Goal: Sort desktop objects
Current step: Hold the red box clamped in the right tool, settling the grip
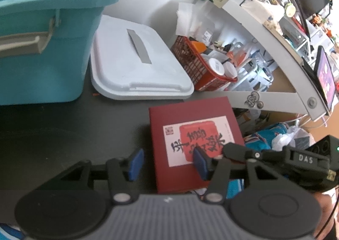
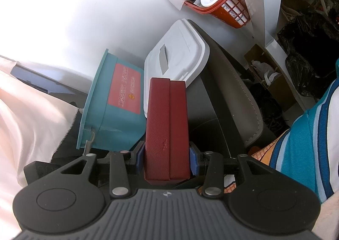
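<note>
R tongs (image 2: 167, 160) clamped the red box (image 2: 167, 125) by its sides. L tongs (image 1: 167, 164) stood released w/ nothing between, over the box edge. Teal bin (image 1: 42, 49) & white lid (image 1: 137, 64) sat on desk (image 1: 63, 134).

My red box (image 1: 190, 146) carries a white label (image 1: 199, 142) with a red square and black characters. The bin (image 1: 42, 49) is teal, its lid (image 1: 135, 60) white with a grey strip. My tool pads (image 1: 135, 164) are blue, the counter (image 1: 63, 134) black.
</note>
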